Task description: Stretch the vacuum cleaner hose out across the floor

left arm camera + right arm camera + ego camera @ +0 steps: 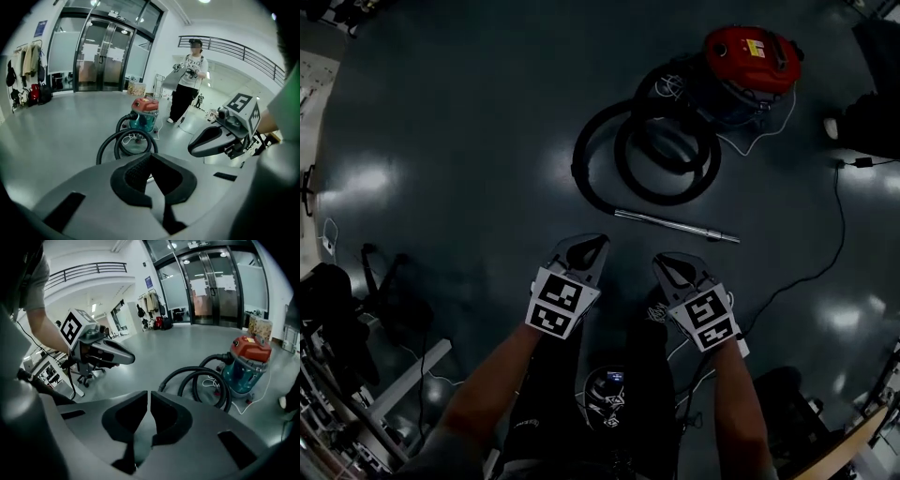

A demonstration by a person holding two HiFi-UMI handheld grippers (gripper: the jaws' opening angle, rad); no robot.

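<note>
Left tongs [581, 247] and right tongs [677, 269], both pressed together and empty, hang over a dark floor, well short of a coiled vacuum hose [577, 159].

The hose lies in overlapping loops on the open floor against the red-lidded vacuum cleaner [752, 58], with its metal tube [675, 225] nearest the tongs. A hard pull could probably drag or tip the cleaner, kink the loops, or snag the white cord [773, 127] beside them. The yellow lid label is too small to read, and the tongs' cubes carry only square markers.
</note>
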